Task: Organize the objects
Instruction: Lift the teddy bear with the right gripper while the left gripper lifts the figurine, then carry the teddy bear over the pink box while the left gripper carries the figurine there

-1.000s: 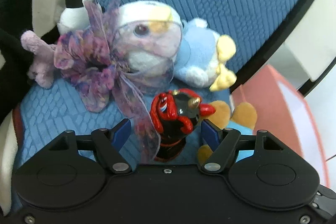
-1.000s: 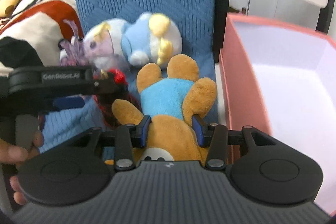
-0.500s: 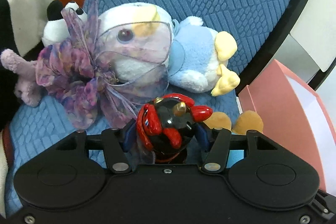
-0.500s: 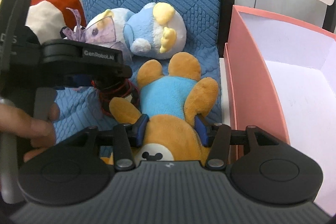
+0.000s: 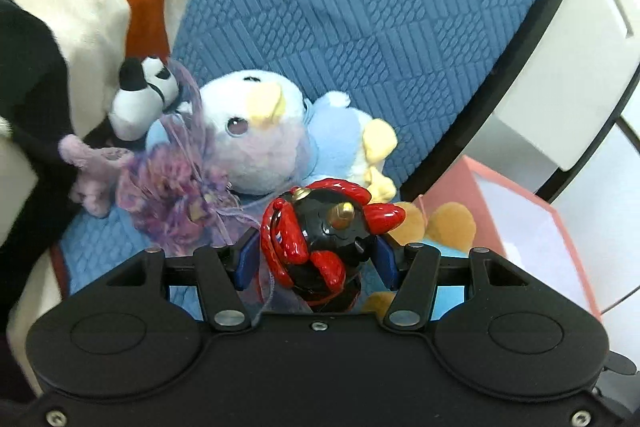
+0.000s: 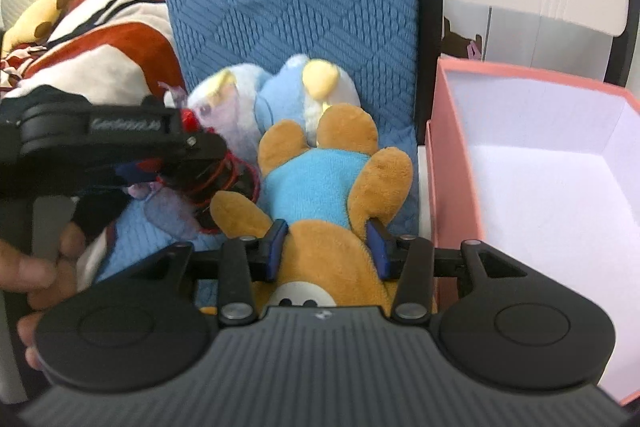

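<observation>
My left gripper point(image 5: 316, 261) is shut on a glossy red-and-black figurine point(image 5: 324, 239) and holds it above the blue cushion point(image 5: 120, 247); it also shows in the right wrist view point(image 6: 192, 175). My right gripper point(image 6: 326, 247) is shut on an orange plush bear point(image 6: 328, 187) in a light blue shirt, which lies head toward the camera. A pale blue plush bird point(image 5: 280, 143) lies behind the figurine, with a purple ribbon flower point(image 5: 176, 195) at its left. The pink box point(image 6: 540, 179) stands open to the right of the bear.
A blue quilted backrest point(image 5: 360, 7) rises behind the toys. A white, red and black plush blanket point(image 5: 80, 7) is heaped at the left, with a small panda toy point(image 5: 140, 95) and a lilac plush point(image 5: 92, 167) beside it. A person's hand point(image 6: 36, 267) holds the left gripper.
My left gripper closed on the figurine and lifted it off the cushion, away from the ribbon flower. My right gripper stayed shut on the bear, shifting slightly.
</observation>
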Available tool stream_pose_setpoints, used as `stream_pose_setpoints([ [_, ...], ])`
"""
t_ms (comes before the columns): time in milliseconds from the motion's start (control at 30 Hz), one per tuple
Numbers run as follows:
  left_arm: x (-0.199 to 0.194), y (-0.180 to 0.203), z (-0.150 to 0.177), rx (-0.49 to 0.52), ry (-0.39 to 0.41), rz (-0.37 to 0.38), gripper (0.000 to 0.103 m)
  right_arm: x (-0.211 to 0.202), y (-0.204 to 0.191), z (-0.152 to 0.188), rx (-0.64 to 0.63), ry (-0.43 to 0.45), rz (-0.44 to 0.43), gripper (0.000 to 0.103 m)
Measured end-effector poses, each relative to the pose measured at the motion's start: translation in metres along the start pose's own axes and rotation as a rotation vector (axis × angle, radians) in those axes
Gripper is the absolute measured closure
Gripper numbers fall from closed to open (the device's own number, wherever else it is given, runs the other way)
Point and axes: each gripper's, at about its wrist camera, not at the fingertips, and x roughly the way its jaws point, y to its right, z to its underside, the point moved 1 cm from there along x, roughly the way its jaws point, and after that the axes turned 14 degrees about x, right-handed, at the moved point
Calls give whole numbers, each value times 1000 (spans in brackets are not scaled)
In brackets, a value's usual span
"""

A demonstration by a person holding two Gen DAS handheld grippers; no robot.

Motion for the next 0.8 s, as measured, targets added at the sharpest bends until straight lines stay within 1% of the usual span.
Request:
stream_pose_setpoints([
  [267, -47, 13, -20, -5, 37, 8, 48, -43, 11, -29, 45, 38, -14, 57],
  [367, -55, 16, -19, 0, 43, 16, 48, -54, 14, -34, 58, 50, -25, 57],
  [500, -43, 15, 3, -7, 1, -25, 48, -58, 16, -28, 57, 39, -36, 57],
  [633, -20, 7, 29, -46, -55, -20, 48, -55, 16, -17, 45, 17, -33, 57],
  [800, 0, 4, 48, -20, -105, -12, 48, -50, 22, -8, 64, -4, -20, 57],
])
